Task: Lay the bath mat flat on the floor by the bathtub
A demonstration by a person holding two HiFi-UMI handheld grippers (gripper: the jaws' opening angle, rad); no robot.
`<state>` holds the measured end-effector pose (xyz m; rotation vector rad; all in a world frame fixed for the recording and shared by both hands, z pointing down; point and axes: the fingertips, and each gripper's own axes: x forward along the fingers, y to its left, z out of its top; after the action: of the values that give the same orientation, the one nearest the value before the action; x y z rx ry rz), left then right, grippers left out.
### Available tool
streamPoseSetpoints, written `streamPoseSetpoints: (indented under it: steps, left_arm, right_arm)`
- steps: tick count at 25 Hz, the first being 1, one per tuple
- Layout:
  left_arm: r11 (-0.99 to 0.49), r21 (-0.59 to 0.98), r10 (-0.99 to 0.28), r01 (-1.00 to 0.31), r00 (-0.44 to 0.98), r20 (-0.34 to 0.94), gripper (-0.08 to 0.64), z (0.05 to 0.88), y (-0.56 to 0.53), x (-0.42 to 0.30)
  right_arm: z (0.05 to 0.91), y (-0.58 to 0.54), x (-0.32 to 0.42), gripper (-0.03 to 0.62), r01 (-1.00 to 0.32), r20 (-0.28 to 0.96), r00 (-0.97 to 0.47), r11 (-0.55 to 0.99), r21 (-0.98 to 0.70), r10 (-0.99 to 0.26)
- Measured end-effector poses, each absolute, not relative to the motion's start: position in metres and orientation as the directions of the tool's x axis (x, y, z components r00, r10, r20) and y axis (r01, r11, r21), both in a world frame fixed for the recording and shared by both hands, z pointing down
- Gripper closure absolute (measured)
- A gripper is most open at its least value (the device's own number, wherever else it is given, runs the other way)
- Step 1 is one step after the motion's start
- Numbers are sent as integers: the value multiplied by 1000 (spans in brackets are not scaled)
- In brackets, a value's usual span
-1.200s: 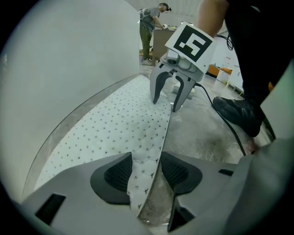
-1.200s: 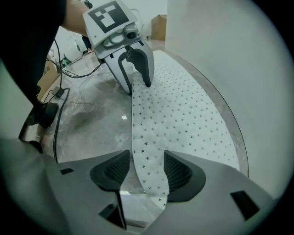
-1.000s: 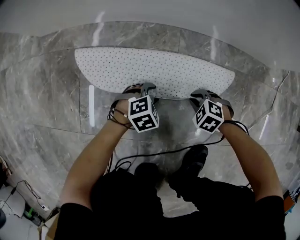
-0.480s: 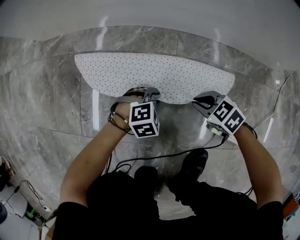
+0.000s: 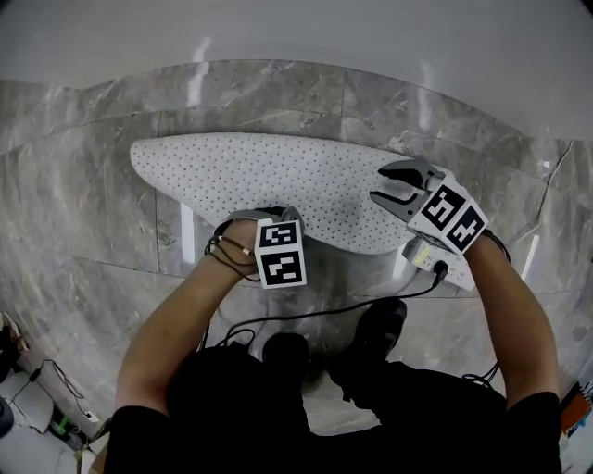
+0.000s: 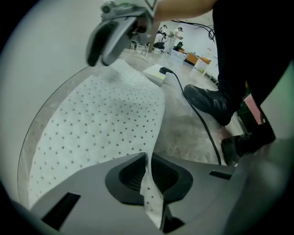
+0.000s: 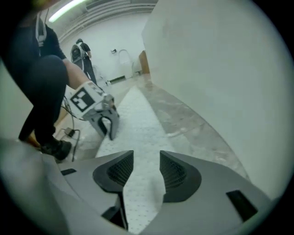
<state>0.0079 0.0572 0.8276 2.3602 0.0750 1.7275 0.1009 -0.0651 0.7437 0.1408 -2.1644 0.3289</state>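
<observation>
The mat (image 5: pixel 269 171) lies on the grey floor (image 5: pixel 93 231) along the white tub (image 5: pixel 278 28) at the far side, with its near edge lifted a little. The left gripper (image 5: pixel 269 214) has just been closing and pinches that near edge between its pads. The right gripper (image 5: pixel 384 183) hangs over the mat's right end. Its jaws have just been opening and stand apart, with the mat's end between them. A black cable (image 5: pixel 343 305) runs by the shoes (image 5: pixel 382 324).

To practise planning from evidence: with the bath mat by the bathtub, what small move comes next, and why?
Probably draw the left hand-held gripper toward the person, easing the near edge of the bath mat down flat. Its jaws have just closed on that raised edge; the right hand-held gripper has just opened, mat between its jaws unpressed.
</observation>
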Motion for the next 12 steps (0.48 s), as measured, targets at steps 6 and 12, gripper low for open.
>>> streamPoseSetpoints:
  steps: [6, 12]
  left_arm:
    - [-966, 253, 219, -59, 341, 914, 524, 824, 78, 22]
    - [-943, 327, 277, -61, 399, 874, 364, 799, 69, 1]
  right_arm:
    - [797, -99, 125, 298, -194, 940, -339, 981, -25, -43]
    - [800, -92, 127, 393, -131, 951, -302, 991, 31, -70]
